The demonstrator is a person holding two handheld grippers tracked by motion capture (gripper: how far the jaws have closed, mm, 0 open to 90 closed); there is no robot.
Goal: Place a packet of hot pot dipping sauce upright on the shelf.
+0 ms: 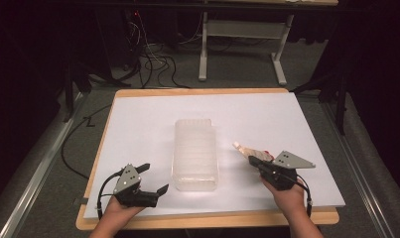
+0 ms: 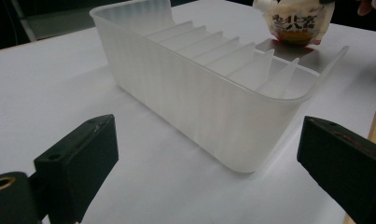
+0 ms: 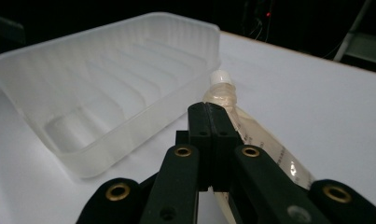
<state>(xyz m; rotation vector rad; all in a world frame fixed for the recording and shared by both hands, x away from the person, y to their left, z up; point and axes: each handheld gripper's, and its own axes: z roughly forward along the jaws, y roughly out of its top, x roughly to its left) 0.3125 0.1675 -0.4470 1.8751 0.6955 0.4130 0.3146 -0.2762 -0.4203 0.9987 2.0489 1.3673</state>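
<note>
Right tongs (image 1: 253,159) clamped on spouted pouch (image 1: 248,150) beside ribbed clear bin (image 1: 195,151), left tongs (image 1: 153,177) gaping

Both grippers are black, the left gripper (image 1: 155,179) and right gripper (image 1: 252,159), each topped by a grey three-cornered plate, brass-ringed screw holes, black cables trailing.

Dim room here: a white-topped desk (image 1: 153,119) on grey carpet (image 1: 237,69), tangled black cables (image 1: 153,62) behind, a pale table frame (image 1: 244,29) beyond.
</note>
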